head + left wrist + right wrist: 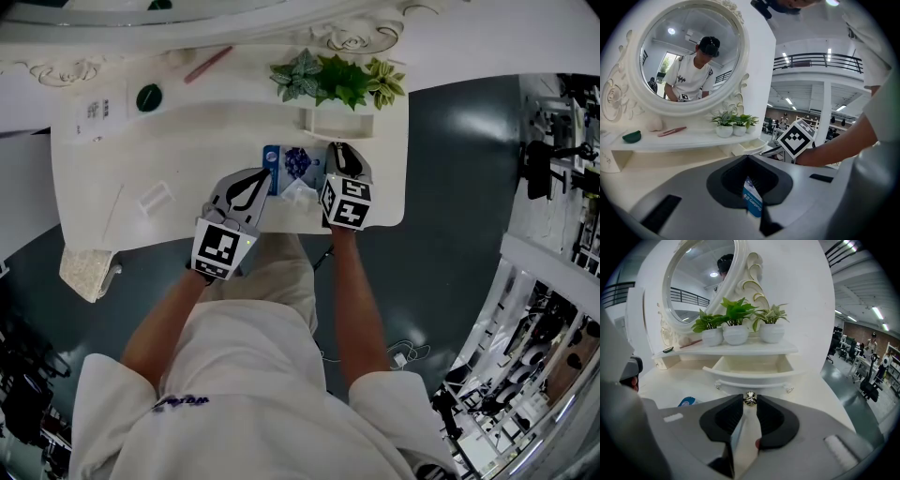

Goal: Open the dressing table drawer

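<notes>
Your right gripper (750, 402) was nearly closed, its pads pinched on the small metal knob (750, 397) at the front of the drawer (754, 365). That drawer sat under the right end of the shelf (740, 348) carrying the potted plants (736, 326), at the far right of the dressing table (103, 220). It already stood part way out, with its pale inside showing.

Your left gripper (750, 179) was fully shut on a thin blueberry packet (753, 201), held to the left of the drawer and nearer to you.

The drawer looked small, stiff and light, so it likely needed only a gentle, straight pull toward you. The knob was the one sensible hold, but it looked smooth, rounded and probably slippery. You would have done best gripping behind its head, on the neck. Pulling off-line risked jamming the drawer in its slot or sliding the pads off.
</notes>
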A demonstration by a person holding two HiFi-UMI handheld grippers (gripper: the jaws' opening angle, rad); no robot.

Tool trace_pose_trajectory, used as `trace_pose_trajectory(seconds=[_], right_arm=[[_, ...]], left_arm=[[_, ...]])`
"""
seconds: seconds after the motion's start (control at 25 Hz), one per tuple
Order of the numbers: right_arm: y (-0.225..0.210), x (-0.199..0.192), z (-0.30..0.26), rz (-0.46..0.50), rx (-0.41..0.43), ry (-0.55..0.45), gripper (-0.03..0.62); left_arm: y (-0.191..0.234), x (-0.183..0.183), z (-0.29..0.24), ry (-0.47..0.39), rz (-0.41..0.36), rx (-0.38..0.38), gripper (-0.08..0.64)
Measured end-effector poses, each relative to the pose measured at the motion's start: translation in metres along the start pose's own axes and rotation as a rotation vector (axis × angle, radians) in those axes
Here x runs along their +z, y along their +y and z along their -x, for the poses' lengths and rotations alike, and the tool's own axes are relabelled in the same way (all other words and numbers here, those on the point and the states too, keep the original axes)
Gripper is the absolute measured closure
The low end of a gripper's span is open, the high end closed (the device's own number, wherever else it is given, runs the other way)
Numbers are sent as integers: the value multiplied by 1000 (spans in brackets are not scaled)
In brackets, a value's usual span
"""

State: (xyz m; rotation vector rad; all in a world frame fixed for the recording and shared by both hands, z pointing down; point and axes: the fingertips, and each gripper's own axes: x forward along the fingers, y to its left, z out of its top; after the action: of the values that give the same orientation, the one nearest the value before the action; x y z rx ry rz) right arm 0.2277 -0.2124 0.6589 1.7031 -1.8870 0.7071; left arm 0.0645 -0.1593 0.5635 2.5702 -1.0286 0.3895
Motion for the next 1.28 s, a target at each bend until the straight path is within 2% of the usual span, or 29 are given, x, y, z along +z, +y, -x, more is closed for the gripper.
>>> trace_pose_trajectory(seconds=[1.28], right_arm=[[3,-9,9,-13,-6,5,492]], left_arm=[[4,-2,7,1,6,9,551]])
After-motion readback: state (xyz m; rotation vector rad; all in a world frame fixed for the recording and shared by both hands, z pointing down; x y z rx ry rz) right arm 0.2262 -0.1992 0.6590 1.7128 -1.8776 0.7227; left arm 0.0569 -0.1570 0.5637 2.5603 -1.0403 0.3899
